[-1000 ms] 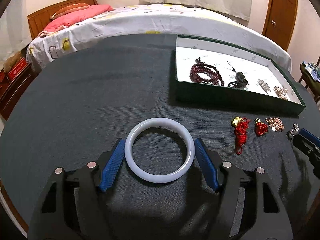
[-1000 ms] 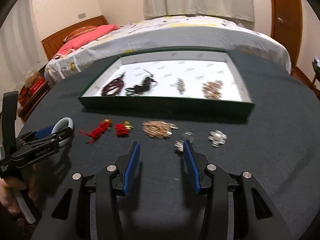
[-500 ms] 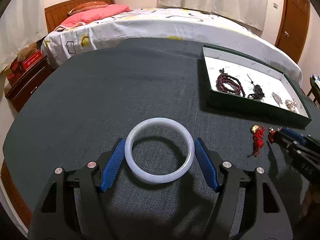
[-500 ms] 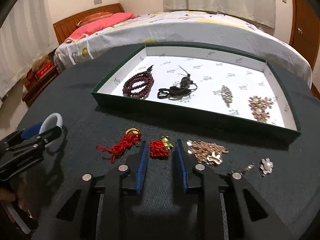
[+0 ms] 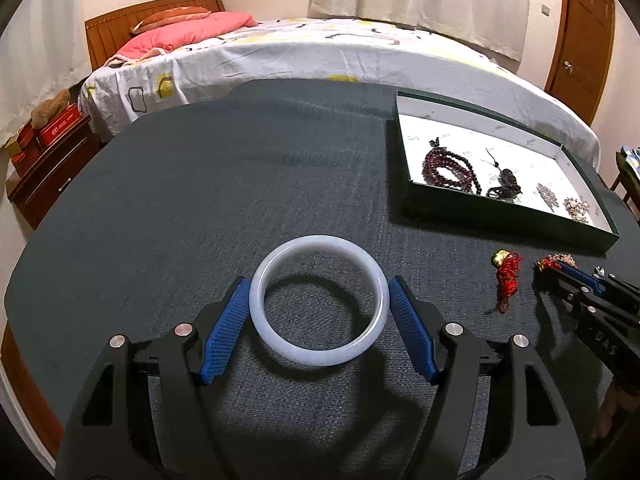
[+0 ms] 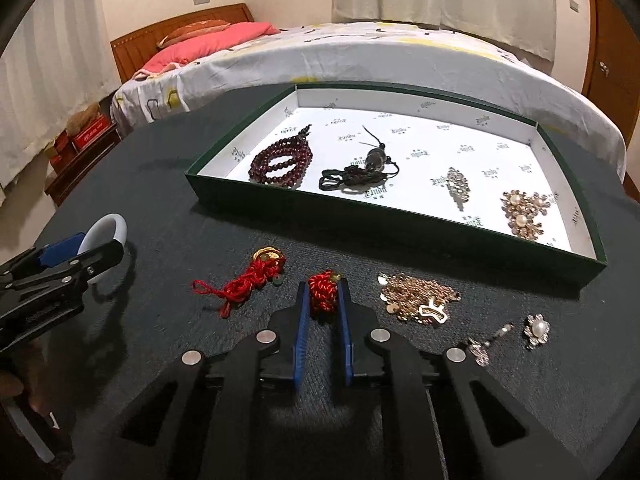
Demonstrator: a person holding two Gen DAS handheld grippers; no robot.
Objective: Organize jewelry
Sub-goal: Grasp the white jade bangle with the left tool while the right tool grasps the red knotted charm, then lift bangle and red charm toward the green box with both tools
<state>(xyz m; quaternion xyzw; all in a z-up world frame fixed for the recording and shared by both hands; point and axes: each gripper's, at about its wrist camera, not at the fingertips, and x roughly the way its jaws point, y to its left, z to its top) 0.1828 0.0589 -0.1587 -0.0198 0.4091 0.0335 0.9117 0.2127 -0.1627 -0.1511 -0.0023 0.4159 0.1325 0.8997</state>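
Cord and knotwork make up the small red knot charm (image 6: 322,290) between my right gripper (image 6: 323,312) pads: soft, light, squashable, with a little gold bead at its far end. The jaws stand nearly closed, a pad on each side of the knot; I judge it pinched but cannot be sure it is off the bench (image 6: 200,216). It lies just in front of the green tray (image 6: 384,214), near the front wall's middle. Being soft, it should take a firm squeeze across the bulky knot, not at the bead, which could slip.

My left gripper (image 5: 319,316) holds the white bangle (image 5: 319,300) across its width, jaws wide apart, one blue pad on each outer side. It hangs above the bench, well to the left of the tray. I judge it rigid, smooth and brittle, probably stone or glass: slippery against the pads, and likely to crack if dropped, so a steady centred hold and a low set-down suit it.

Beside the tray's front wall also lie a longer red tassel charm (image 6: 244,278) left of the knot, a gold chain heap (image 6: 418,296) right of it, and a pearl brooch (image 6: 535,329) farther right. Inside the tray rest dark red beads (image 6: 280,162), a black cord pendant (image 6: 360,170) and two sparkly pieces.
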